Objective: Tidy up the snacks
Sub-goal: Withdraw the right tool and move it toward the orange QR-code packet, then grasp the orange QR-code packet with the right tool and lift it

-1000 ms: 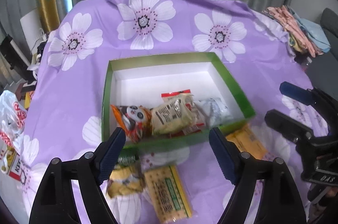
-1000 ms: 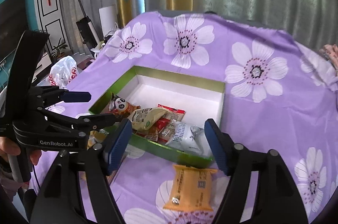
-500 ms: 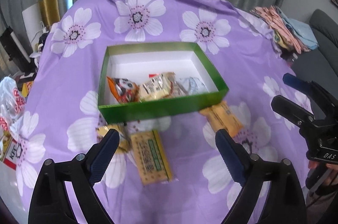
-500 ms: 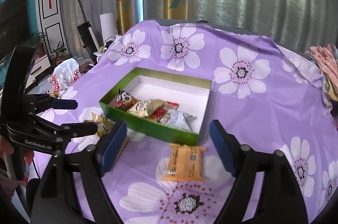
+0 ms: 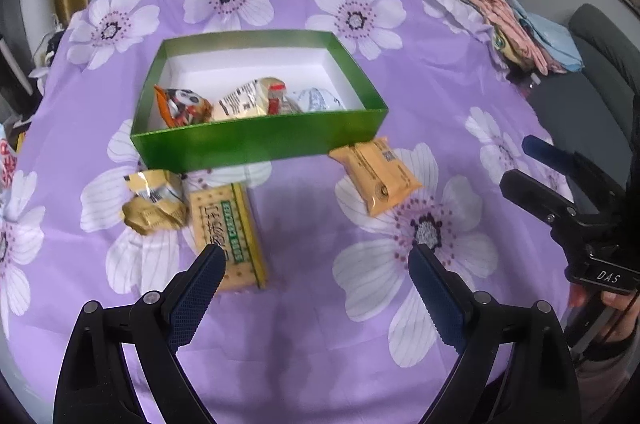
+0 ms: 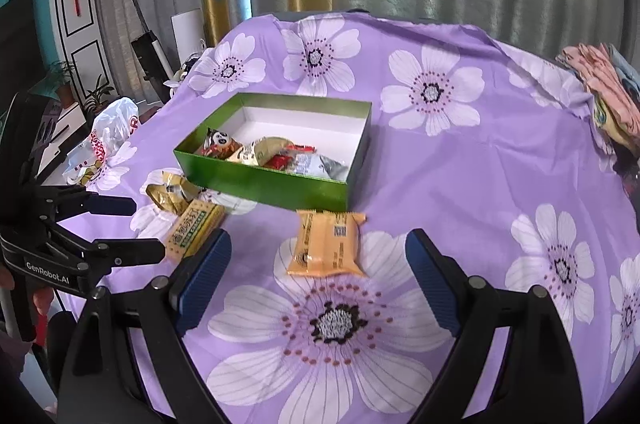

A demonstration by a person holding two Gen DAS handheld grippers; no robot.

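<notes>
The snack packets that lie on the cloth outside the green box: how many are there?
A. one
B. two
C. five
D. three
D: outside the green box lie a crumpled gold packet, a long cracker packet and an orange packet.

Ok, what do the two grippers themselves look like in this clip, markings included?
Both are black plastic frames with silver rivets and dark blue ribbed finger pads. The left gripper shows white "GenRobot.AI" lettering on its body in the right wrist view; the right gripper shows "DAS" in the left wrist view. A grey sleeve edges the hand below it.
</notes>
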